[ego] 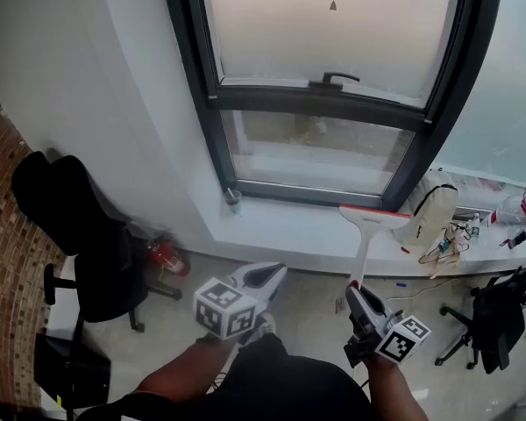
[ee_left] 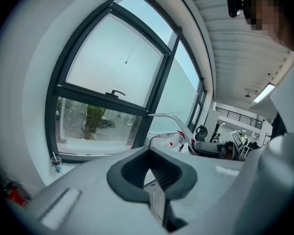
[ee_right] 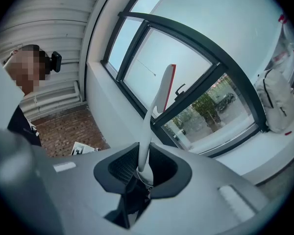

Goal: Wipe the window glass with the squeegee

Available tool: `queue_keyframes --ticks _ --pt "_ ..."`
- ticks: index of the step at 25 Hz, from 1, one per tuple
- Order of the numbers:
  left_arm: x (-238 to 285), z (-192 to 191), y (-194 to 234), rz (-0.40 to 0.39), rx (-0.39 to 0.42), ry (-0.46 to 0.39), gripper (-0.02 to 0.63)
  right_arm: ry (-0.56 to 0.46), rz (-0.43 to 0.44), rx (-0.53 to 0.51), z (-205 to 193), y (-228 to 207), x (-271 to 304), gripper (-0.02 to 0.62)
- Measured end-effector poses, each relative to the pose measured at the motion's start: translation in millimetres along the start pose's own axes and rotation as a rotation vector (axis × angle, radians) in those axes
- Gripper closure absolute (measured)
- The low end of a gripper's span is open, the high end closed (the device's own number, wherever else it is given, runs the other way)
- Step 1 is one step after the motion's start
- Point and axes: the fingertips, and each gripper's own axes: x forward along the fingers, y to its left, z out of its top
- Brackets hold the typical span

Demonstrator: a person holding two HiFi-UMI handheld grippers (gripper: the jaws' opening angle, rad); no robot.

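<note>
The right gripper point(ego: 359, 298), low in the head view at 5 o'clock, has its jaws clamped on the slim white handle of the white squeegee with a red-edged blade point(ego: 373, 218). The handle rises from the jaws toward 12 o'clock. The blade sits crosswise at its top, just below the bottom rail of the dark-framed window point(ego: 209, 130) and over the pale window sill point(ego: 280, 235), apart from the glass. The left gripper point(ego: 265, 276) hangs at 6 o'clock near the person's leg, well apart from the squeegee. Its jaws are closed together with nothing between them. The window's frosted upper pane point(ego: 333, 33) carries a dark lever handle point(ego: 335, 79) on its lower rail, and the clear lower pane point(ego: 320, 152) lies beneath. On the sill a small cup point(ego: 234, 198) stands at the frame's 7 o'clock corner, and a white bag point(ego: 434, 204) leans at 3 o'clock of the blade. At 9 o'clock stands a black office chair point(ego: 79, 235), with a red fire extinguisher point(ego: 167, 257) just beside it on the floor and a brick wall point(ego: 4, 261) behind.
</note>
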Motion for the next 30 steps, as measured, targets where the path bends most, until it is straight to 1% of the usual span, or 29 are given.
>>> queue_keyframes --ticks 10,15,30 --pt "-11.1 -16.8 -27.7 0.02 0.002 -0.015 0.606 0.02 0.02 -0.02 -11.7 12.6 -28.4 0.509" --pt "-14.3 -18.3 -40.2 0.03 0.005 -0.021 0.606 0.024 0.021 -0.035 -13.9 15.5 -39.2 0.511" --pt "-21.4 -19.6 -53.4 0.041 0.019 -0.026 0.606 0.02 0.044 -0.042 -16.9 23.1 -48.0 0.512"
